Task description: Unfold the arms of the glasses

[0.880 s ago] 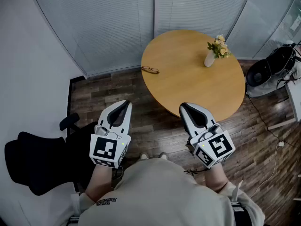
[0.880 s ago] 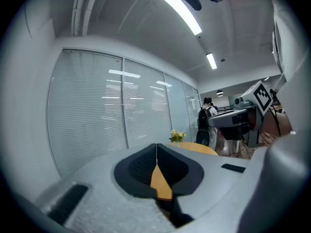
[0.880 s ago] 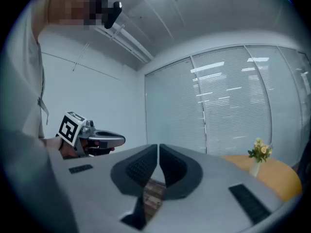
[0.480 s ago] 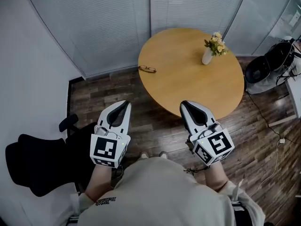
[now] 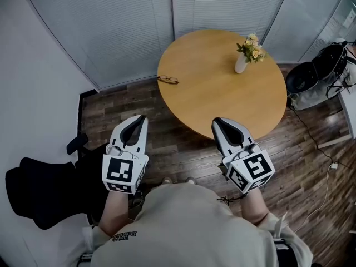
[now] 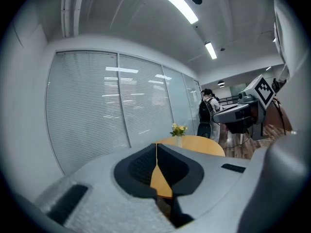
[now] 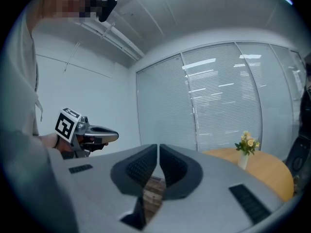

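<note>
Far left, a black padded office chair (image 5: 39, 196) sits on the dark wood plank floor (image 5: 111, 115), low beside my left arm and out of my path. My left claw (image 5: 138, 118) hangs over that floor, short of the table, and its own view shows its dark pads (image 6: 141, 166) pressed together with nothing between them. Straight ahead stands a curved wall of pale grey slatted blinds (image 5: 128, 32). Next comes the round light-wood table (image 5: 222, 93), bare over most of its top. My right claw (image 5: 218, 121) hovers just off the table's near rim, its jaws drawn in to a hairline slit and holding nothing. On the far right part of the tabletop stands a small white vase of yellow flowers (image 5: 243, 54), upright and well clear of both claws. Beyond the table's right edge a black bag (image 5: 314, 74) rests on the floor, with thin cables (image 5: 317, 143) trailing past it. Now the thin dark-framed glasses (image 5: 167, 80): they lie flat on the table's far left side, right by the rim. From my left claw they are ahead and a little to the right, well apart, with only open floor and the table edge between us. From my right claw they are ahead and off to the left, across bare tabletop. They are too small here for me to tell how the arms sit.
</note>
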Demonstrator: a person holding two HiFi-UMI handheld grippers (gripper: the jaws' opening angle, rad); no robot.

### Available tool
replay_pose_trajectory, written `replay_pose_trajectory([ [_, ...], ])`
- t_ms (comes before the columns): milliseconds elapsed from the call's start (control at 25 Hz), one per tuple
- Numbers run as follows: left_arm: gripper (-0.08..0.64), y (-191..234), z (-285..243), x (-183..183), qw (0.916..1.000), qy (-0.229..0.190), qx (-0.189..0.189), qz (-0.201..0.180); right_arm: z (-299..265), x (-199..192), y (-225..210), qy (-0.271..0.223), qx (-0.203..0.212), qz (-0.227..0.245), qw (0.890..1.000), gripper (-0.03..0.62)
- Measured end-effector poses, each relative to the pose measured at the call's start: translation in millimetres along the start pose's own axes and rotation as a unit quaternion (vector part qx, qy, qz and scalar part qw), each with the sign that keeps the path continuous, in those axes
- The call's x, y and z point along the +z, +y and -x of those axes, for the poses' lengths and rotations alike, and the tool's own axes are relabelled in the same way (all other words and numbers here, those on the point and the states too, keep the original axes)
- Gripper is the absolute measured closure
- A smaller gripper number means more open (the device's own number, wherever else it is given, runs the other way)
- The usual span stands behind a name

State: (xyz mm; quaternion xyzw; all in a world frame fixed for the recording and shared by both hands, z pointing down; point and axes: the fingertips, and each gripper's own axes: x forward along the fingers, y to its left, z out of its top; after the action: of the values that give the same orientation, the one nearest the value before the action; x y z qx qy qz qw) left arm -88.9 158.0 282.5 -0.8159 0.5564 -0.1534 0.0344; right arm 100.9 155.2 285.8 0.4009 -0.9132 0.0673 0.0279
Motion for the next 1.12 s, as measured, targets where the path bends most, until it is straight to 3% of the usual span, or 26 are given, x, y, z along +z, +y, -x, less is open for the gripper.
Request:
replay_pose_trajectory([
  [360,0.534,-13,-20,7,0.9994,0.002,0.016,-0.031,5,-15,-32,-0.004,0.027,-0.061,0.998,0.555],
  [840,0.535,-8,-65,-4,0.999,0.019,0.01,-0.04,-17,-34,-58,0.018,0.023,-0.067,0.997,0.555],
  [1120,0.534,18,-102,-20,0.9982,0.029,-0.001,-0.053,-58,-40,-69,0.031,0.012,-0.063,0.997,0.555],
])
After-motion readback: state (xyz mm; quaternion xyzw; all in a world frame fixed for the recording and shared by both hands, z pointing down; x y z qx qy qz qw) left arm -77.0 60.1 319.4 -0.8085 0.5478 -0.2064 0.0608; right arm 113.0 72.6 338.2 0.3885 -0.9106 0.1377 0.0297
